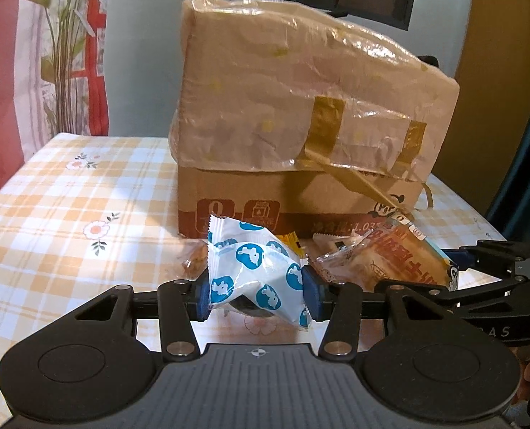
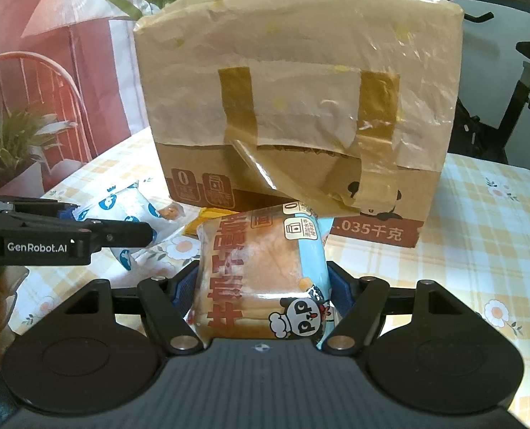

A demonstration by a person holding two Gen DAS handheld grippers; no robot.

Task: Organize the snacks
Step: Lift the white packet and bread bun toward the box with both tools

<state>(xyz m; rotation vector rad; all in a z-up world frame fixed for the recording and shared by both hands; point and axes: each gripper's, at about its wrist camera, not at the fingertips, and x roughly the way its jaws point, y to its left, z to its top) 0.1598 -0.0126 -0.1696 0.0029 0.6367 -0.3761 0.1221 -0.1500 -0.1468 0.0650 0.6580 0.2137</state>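
Left gripper (image 1: 257,291) is pinching the slack white blue-rabbit-print wrapper (image 1: 256,271), right gripper (image 2: 261,295) is squeezing the clear-wrapped toast pack (image 2: 261,279): slipping and crushing are risking

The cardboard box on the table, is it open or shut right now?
Shut. The cardboard box has its wrapped top folded down over the front, with brown tape strips across the edge, though one strip is peeling loose.
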